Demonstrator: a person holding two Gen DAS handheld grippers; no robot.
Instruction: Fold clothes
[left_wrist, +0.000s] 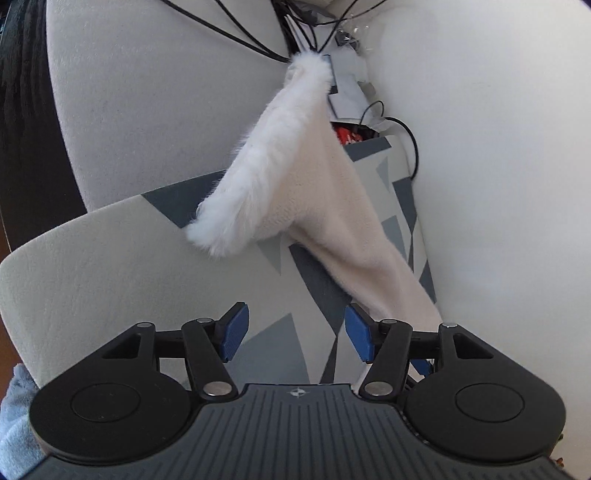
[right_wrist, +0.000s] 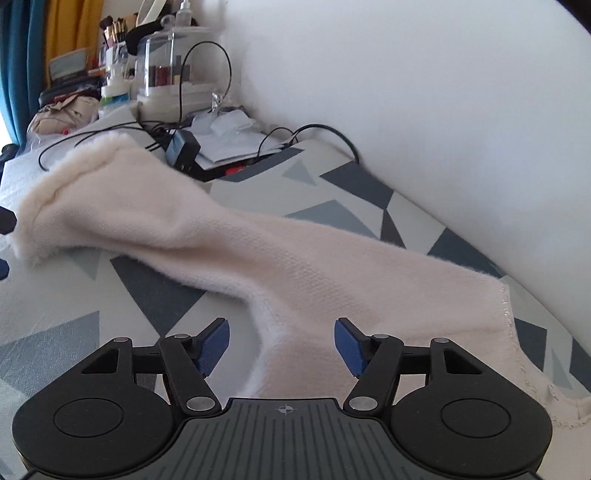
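Wall (right_wrist: 424, 110): plain white, it runs along the far edge of the patterned cover
Patterned cover (right_wrist: 155, 295): pale surface printed with grey and dark blue triangles; the landmark for all that follows
Cream garment (right_wrist: 295, 273): a soft, fuzzy cream piece that lies stretched across the patterned cover; in the right wrist view one tube-like end with a fluffy rim lies toward the cluttered end of the cover, and the other end, with a stitched seam, spreads near the wall
Cream garment, left wrist view (left_wrist: 295, 192): it narrows as it runs down the cover toward the gripper, and its fluffy white edge is turned over at the far end
Clutter (right_wrist: 147, 85): bottles, brushes, boxes and a clear container crowd the far end beyond the patterned cover
Black cables (right_wrist: 207, 74): looped among the clutter, and one runs along the foot of the wall
Black adapter (right_wrist: 183, 147): it sits at the far edge of the cover, just behind the garment's fluffy end
Left gripper (left_wrist: 291, 334): jaws moderately apart, nothing between the blue pads; the garment's narrow end passes just behind the right-hand finger (left_wrist: 358, 336)
Right gripper (right_wrist: 282, 345): jaws moderately apart above the garment, whose folded edge lies below the gap; the pads do not press on it
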